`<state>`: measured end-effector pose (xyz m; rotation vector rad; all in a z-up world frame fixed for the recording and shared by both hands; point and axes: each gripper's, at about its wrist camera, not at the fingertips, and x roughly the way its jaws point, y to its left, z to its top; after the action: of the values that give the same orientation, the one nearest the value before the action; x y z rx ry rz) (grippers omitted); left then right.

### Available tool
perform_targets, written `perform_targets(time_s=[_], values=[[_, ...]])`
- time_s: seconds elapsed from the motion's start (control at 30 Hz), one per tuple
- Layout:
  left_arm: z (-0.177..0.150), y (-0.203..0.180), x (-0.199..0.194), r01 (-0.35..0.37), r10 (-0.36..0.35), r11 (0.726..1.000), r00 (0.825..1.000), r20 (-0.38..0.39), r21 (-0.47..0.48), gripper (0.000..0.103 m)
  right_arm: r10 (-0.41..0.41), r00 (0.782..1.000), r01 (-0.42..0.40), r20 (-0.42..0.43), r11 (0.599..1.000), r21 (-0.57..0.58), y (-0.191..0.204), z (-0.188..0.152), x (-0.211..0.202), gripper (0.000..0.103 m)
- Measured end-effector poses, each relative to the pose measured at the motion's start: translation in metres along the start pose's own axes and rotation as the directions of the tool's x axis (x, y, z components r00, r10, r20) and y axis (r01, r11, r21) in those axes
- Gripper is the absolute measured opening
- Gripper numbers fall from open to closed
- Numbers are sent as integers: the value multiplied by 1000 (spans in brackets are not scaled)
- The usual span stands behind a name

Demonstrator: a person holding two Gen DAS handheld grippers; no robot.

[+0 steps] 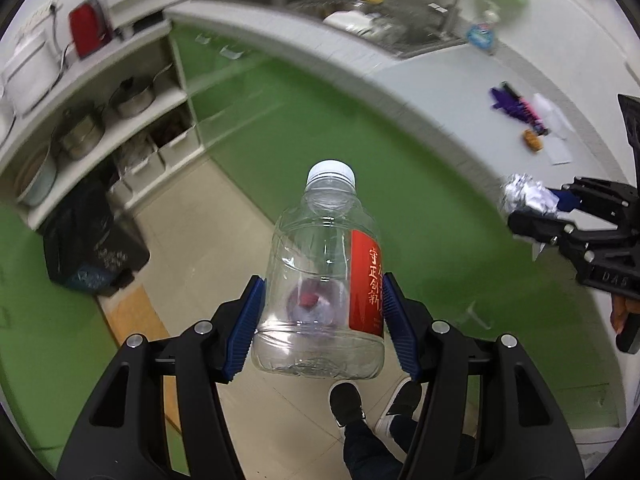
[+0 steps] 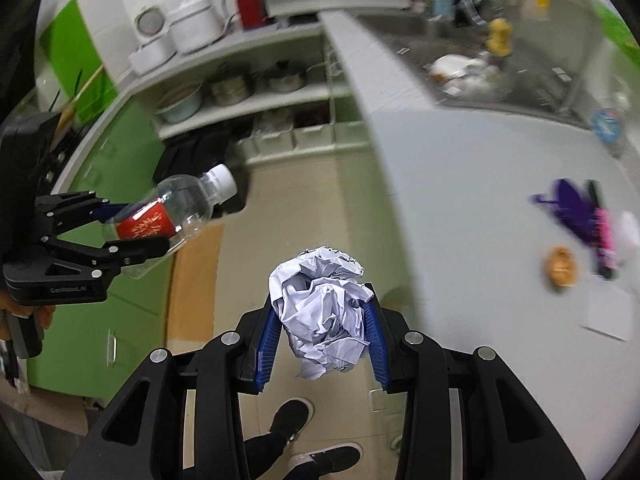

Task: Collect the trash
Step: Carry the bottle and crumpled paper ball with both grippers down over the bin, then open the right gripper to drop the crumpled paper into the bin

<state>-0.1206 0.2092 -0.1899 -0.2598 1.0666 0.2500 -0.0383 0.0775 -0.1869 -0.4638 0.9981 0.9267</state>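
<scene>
Your left gripper (image 1: 322,320) clamps the clear plastic red-labelled bottle (image 1: 324,280), cap pointing toward the black trash bag (image 1: 86,248) ahead-left, while your right gripper (image 2: 322,328) pinches crumpled white paper (image 2: 324,300), farther from that bag.

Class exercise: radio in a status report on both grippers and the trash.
Left gripper shut on empty bottle. Right gripper shut on crumpled paper. Black bin on floor ahead, path clear.

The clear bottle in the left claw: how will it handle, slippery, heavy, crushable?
The clear bottle looks empty, so probably light. Its thin walls would likely dent under a hard squeeze. The left claw grips its smooth round body low down, so it may twist or slip.
</scene>
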Motion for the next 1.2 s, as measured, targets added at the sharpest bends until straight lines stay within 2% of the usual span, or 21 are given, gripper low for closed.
perform_targets(time_s=[0.23,0.63,0.8,1.03,1.1,1.13,1.2], values=[[-41,40,64,-20,17,998,999,-47,-66,59,50,994,-56,-101,997,-53,35,-17,103,38],[-97,81,180,-19,6,990,996,-87,-141,59,45,968,-66,-247,995,-76,27,-62,280,38],[-114,89,223,-15,0,987,996,-94,-159,59,35,960,-62,-278,994,-87,21,-81,336,38],[-128,94,259,-16,-2,986,994,-108,-167,59,29,953,-62,-301,993,-101,16,-96,395,39],[-132,94,268,-17,-3,986,993,-114,-168,59,27,952,-62,-304,992,-106,15,-100,401,46],[-134,94,271,-17,-3,986,993,-116,-168,59,24,953,-59,-300,992,-107,14,-102,405,62],[-136,92,274,-14,-6,986,993,-122,-169,59,22,957,-54,-290,993,-103,10,-106,407,86]])
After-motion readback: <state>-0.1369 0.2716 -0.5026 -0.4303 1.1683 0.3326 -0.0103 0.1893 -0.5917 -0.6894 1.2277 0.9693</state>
